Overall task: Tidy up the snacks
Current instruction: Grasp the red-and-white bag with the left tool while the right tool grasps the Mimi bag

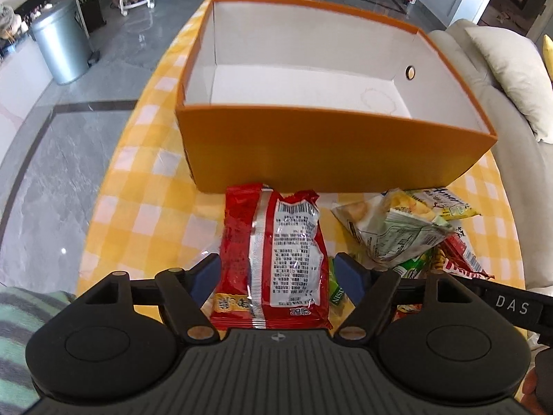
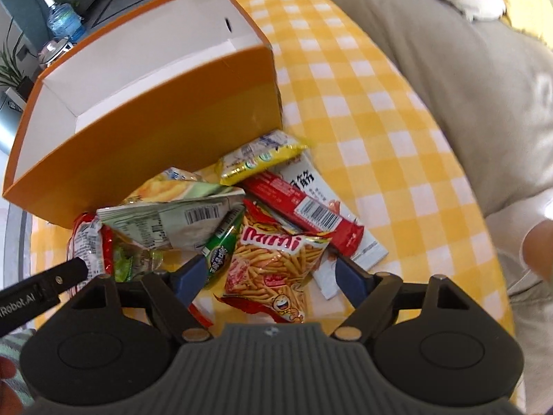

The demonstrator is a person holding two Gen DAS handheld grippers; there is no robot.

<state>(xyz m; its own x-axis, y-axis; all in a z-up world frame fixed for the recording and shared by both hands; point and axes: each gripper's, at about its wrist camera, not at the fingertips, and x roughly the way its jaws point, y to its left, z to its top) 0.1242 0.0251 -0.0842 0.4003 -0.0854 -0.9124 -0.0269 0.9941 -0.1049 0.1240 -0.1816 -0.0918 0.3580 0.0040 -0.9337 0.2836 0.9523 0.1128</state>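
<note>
An orange box (image 1: 328, 145) with a bare white inside stands open on the table, also seen in the right wrist view (image 2: 166, 131). Just in front of it lies a heap of snack packets. A red bag (image 1: 276, 259) lies back side up between the blue fingers of my left gripper (image 1: 278, 276), which is open around it, pads not pressing. My right gripper (image 2: 271, 275) is open over a red-and-yellow fries bag (image 2: 273, 259). Beside these lie a pale green chip bag (image 2: 166, 221), a green packet (image 2: 221, 252), a yellow packet (image 2: 262, 162) and a long red packet (image 2: 304, 207).
A yellow-and-white checked cloth (image 1: 138, 207) covers the round table. A beige sofa (image 1: 501, 69) with a cushion stands close along the right edge. Grey tiled floor, a metal bin (image 1: 62, 45) and a plant lie to the far left.
</note>
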